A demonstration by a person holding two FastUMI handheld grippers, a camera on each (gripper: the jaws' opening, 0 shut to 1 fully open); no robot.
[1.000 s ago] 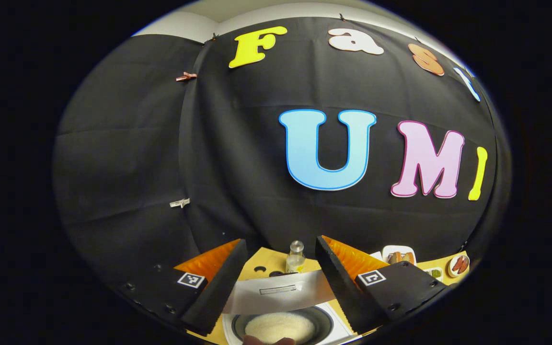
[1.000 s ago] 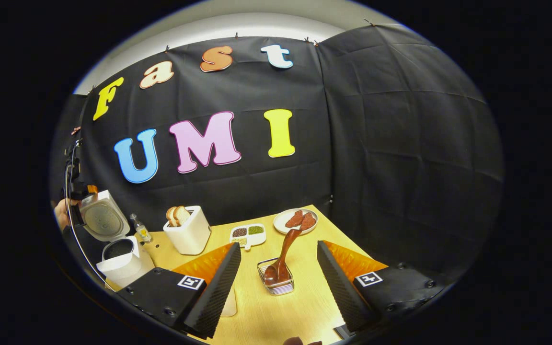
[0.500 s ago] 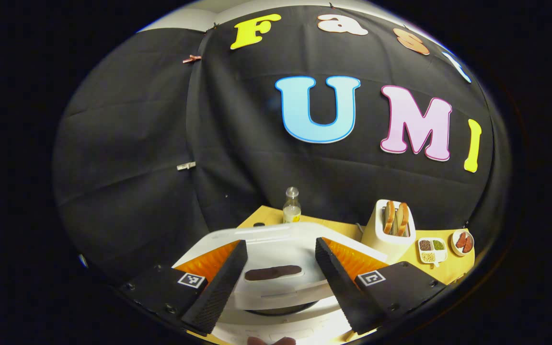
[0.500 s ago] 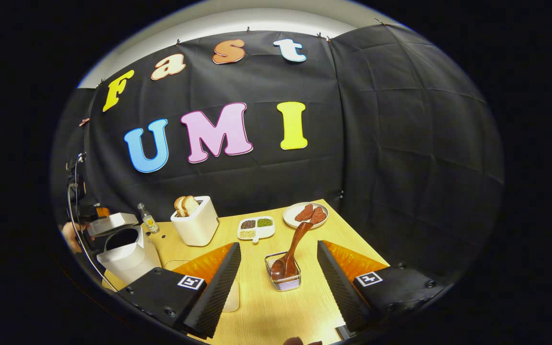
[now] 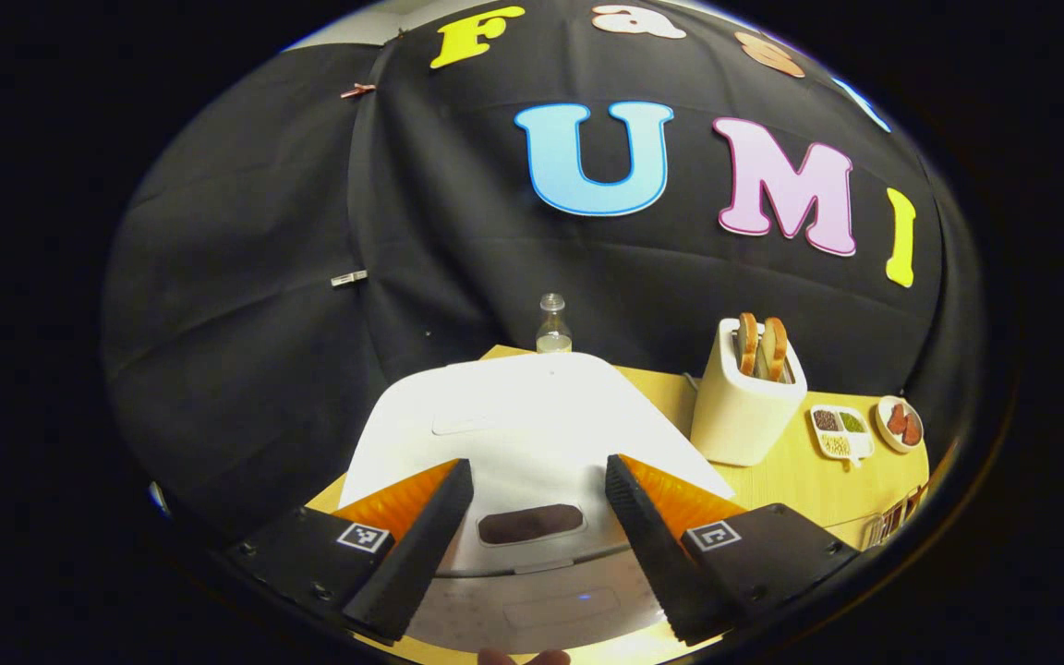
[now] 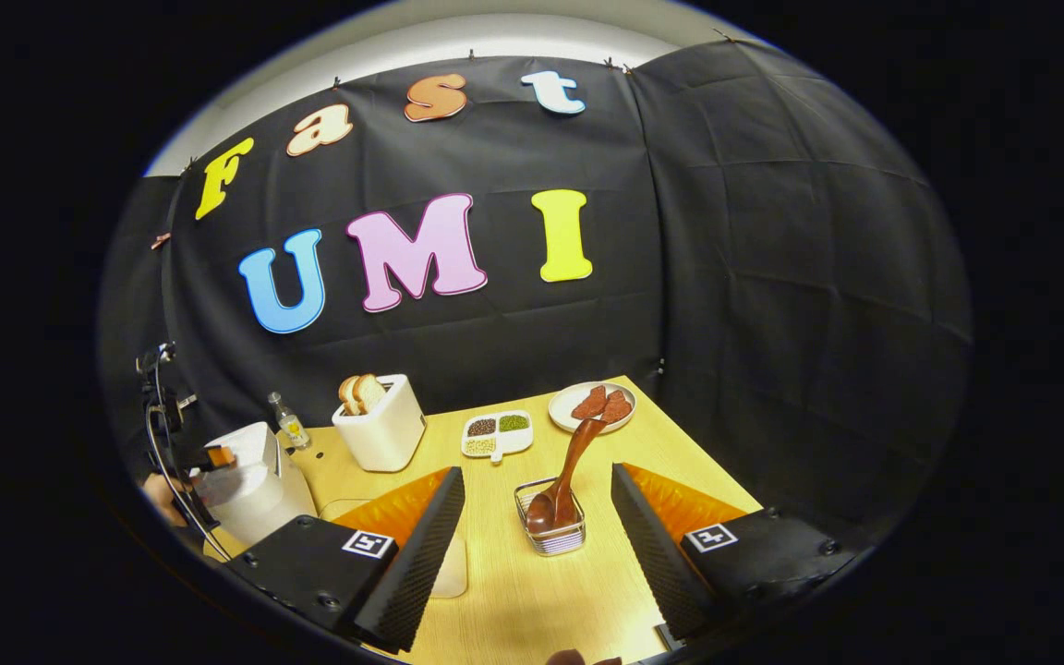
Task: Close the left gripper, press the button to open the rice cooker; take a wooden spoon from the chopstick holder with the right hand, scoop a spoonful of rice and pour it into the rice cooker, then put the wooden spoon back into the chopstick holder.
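1. Our left gripper [image 5: 532,545] stands wide open, holding nothing, over the closed rice cooker [image 5: 532,425]; we judge open fingers may straddle the button [image 5: 530,524] and miss it.
2. Our right gripper [image 6: 537,545] is also wide and empty; a tilted grasp could tip the chopstick holder [image 6: 550,531].
3. We count one wooden spoon [image 6: 564,476] leaning inside.
4. Farther: one toaster [image 6: 382,429] with two bread slices, one bottle [image 6: 290,431].

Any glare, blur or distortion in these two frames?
Left gripper view: the white rice cooker lid is blown out by glare, its detail lost. Right gripper view: evenly lit and sharp, though fisheye bends the yellow wooden table edges.
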